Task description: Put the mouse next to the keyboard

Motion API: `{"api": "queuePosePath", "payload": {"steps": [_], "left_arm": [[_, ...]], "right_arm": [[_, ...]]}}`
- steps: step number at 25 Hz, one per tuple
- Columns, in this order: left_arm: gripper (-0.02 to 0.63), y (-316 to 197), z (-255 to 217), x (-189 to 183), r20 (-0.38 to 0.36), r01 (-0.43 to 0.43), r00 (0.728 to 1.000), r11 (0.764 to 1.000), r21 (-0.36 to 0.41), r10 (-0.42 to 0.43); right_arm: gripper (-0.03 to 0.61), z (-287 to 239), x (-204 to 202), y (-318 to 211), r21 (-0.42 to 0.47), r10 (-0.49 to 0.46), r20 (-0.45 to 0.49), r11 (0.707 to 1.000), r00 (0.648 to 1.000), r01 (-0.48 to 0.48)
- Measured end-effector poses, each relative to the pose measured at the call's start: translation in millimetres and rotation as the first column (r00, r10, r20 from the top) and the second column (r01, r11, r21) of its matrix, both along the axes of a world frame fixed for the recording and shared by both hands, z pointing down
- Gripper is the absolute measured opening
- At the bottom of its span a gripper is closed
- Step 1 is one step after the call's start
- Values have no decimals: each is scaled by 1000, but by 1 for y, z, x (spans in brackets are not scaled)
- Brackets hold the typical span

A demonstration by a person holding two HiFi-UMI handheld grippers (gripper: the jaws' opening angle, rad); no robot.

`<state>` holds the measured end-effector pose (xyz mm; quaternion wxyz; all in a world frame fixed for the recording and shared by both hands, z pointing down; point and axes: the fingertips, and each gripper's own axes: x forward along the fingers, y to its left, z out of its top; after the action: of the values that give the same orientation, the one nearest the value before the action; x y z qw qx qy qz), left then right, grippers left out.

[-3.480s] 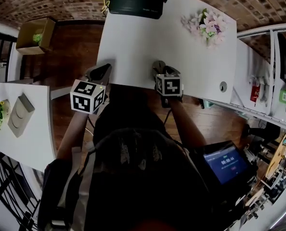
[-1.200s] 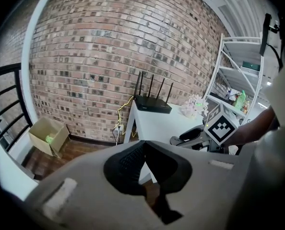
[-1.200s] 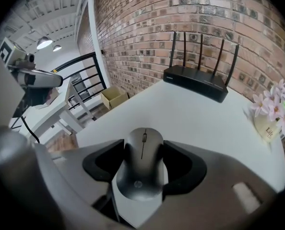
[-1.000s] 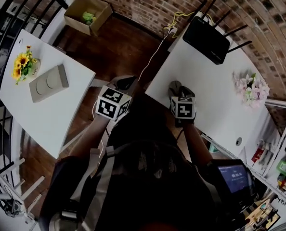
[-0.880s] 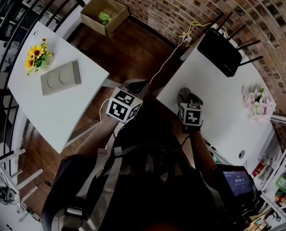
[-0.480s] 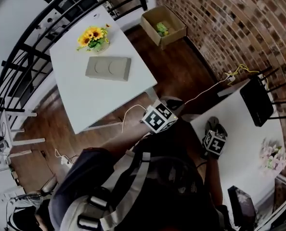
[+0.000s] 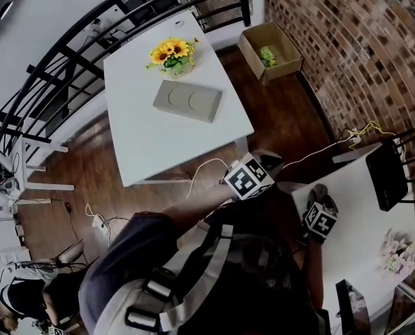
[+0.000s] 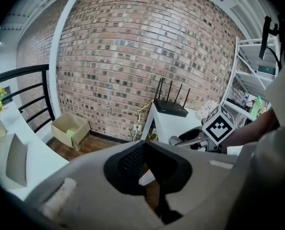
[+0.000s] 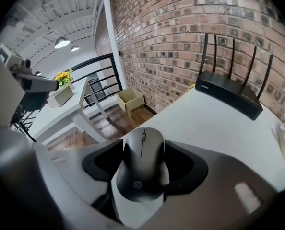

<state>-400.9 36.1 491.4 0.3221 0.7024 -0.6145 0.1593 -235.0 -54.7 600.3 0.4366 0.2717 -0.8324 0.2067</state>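
Note:
A dark grey mouse (image 9: 142,164) sits between the jaws of my right gripper (image 9: 143,171), which is shut on it above the near white table (image 9: 214,128). In the head view the right gripper (image 7: 318,199) hangs over that table's left edge. My left gripper (image 7: 265,162) is over the wooden floor between the two tables. Its jaws meet with nothing between them in the left gripper view (image 8: 154,176). A flat grey slab with two round marks (image 7: 187,101) lies on the far white table (image 7: 144,142); no plain keyboard shows.
A black router (image 7: 387,173) and pink flowers (image 7: 396,253) stand on the near table. Sunflowers (image 7: 171,51) sit beside the grey slab. A cardboard box (image 7: 269,51) is by the brick wall, a black railing (image 7: 89,33) behind the far table, and a white cable (image 7: 200,169) on the floor.
The head view has swung left, bringing the far table with the sunflowers and grey slab into the upper middle. Both grippers stay by the near table's edge, mouse still held.

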Motion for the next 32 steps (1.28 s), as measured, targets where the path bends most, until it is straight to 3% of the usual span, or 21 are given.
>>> {"api": "queuePosePath", "payload": {"steps": [5, 9, 12, 19, 32], "left_arm": [[2, 0, -4, 1, -6, -36, 999, 999, 15, 36], [2, 6, -9, -19, 7, -50, 999, 999, 16, 50], [3, -4, -7, 0, -30, -100, 995, 995, 3, 100], [3, -22, 5, 18, -16, -110, 994, 994, -1, 110], [2, -28, 8, 26, -21, -173, 985, 985, 5, 173]], "right_arm": [[293, -11, 1, 9, -1, 16, -17, 1000, 1000, -16], [296, -21, -36, 23, 5, -15, 48, 1000, 999, 15], [290, -18, -14, 26, -19, 16, 15, 1000, 1000, -15], [264, -6, -1, 13, -9, -1, -10, 1000, 1000, 1], [262, -6, -19, 24, -44, 18, -11, 999, 1000, -19]]}}
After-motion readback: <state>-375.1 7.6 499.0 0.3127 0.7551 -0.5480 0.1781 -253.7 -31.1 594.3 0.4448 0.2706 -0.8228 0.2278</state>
